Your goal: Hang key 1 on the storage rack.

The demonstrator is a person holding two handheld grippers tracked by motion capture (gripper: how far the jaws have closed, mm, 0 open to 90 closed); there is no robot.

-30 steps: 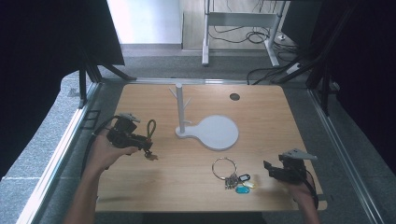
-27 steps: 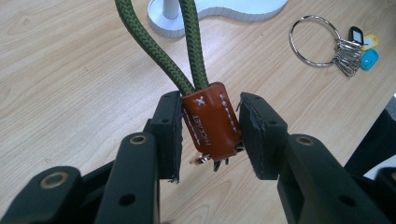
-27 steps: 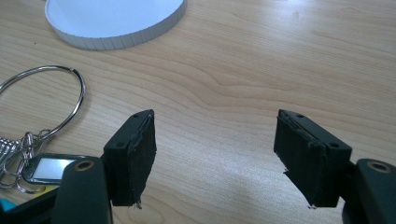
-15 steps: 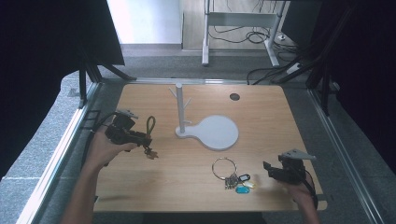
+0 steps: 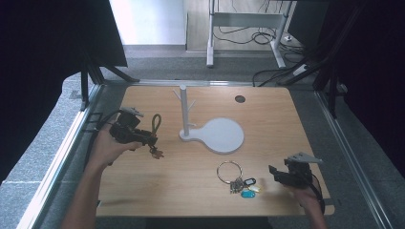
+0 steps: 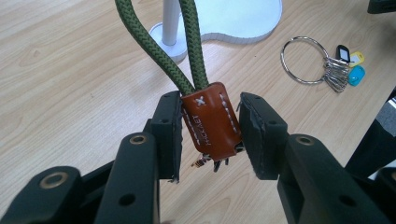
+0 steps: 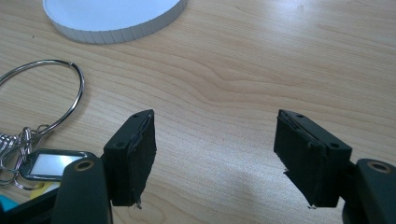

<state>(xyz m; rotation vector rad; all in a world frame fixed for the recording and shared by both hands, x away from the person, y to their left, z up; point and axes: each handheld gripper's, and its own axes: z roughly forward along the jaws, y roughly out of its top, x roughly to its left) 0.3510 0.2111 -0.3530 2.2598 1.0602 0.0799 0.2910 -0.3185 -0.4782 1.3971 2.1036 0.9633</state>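
Gripping a green cord keychain (image 6: 211,122) by its brown leather tab, the left gripper (image 5: 152,141) holds it above the table (image 5: 191,191), left of the white stand (image 5: 184,114). The 1 pad touches the tab; the other shows a slight gap. Right of the key ring (image 5: 229,171), the right gripper (image 7: 217,161) rests with jaws spread wide.
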